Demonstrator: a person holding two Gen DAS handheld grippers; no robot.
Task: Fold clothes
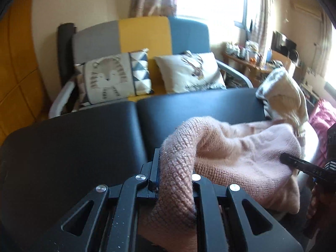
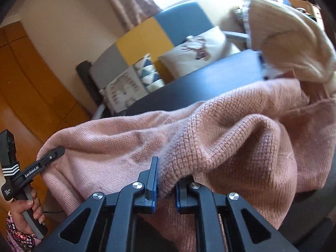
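Note:
A pink knitted sweater [image 1: 247, 151] lies bunched on the right part of the dark padded table [image 1: 84, 142]. My left gripper [image 1: 174, 172] is shut on a thick ribbed fold of it, which drapes down between the fingers. My right gripper [image 2: 168, 178] is shut on another edge of the same pink sweater [image 2: 210, 134], lifted off the table. Each view shows the other gripper: the right gripper's tip [image 1: 294, 159] pinches the cloth at right, and the left gripper [image 2: 52, 153] pinches it at left, held by a hand [image 2: 29, 216].
A cream knitted garment [image 1: 281, 96] is heaped at the table's far right corner. Behind the table [image 2: 199, 84] stands a grey, yellow and blue sofa [image 1: 142, 40] with two cushions. A pink cloth [image 1: 321, 117] lies at right. Wooden wardrobe doors [image 2: 31, 96] fill the left.

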